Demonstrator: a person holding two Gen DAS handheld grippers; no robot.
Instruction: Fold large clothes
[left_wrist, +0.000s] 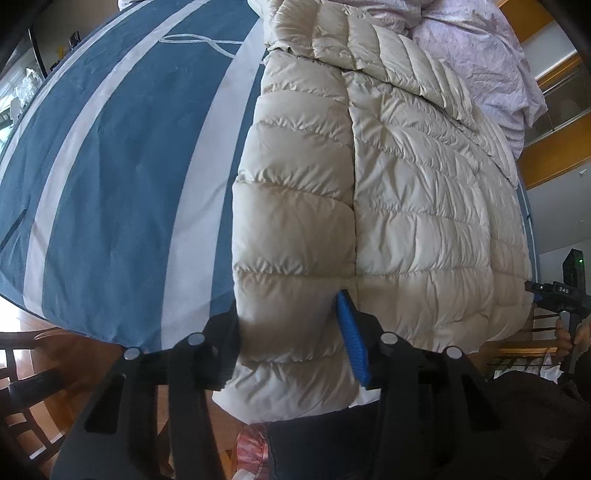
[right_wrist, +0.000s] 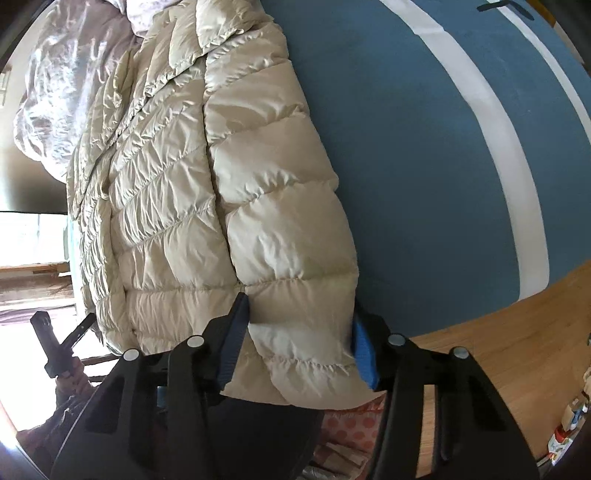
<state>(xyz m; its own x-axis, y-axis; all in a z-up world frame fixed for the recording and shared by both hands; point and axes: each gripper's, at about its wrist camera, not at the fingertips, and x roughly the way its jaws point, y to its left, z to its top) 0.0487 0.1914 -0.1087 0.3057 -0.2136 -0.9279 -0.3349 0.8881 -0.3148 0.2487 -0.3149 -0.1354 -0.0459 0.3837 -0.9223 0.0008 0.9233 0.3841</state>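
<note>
A cream quilted down jacket (left_wrist: 388, 177) lies on a blue and white striped cover (left_wrist: 122, 184). Its near hem hangs over the front edge. My left gripper (left_wrist: 291, 332) straddles the jacket's left sleeve cuff, jaws wide apart on either side, blue pad (left_wrist: 352, 339) against the fabric. In the right wrist view the same jacket (right_wrist: 177, 206) fills the left half. My right gripper (right_wrist: 295, 339) straddles the right sleeve cuff with both blue pads (right_wrist: 364, 354) touching the padded fabric.
A crumpled lilac sheet (left_wrist: 480, 62) lies beyond the jacket. Wooden chairs (left_wrist: 26, 373) and wood floor (right_wrist: 498, 332) sit below the cover's edge. Each gripper shows in the other's view, the right one (left_wrist: 569, 295) and the left one (right_wrist: 55, 343).
</note>
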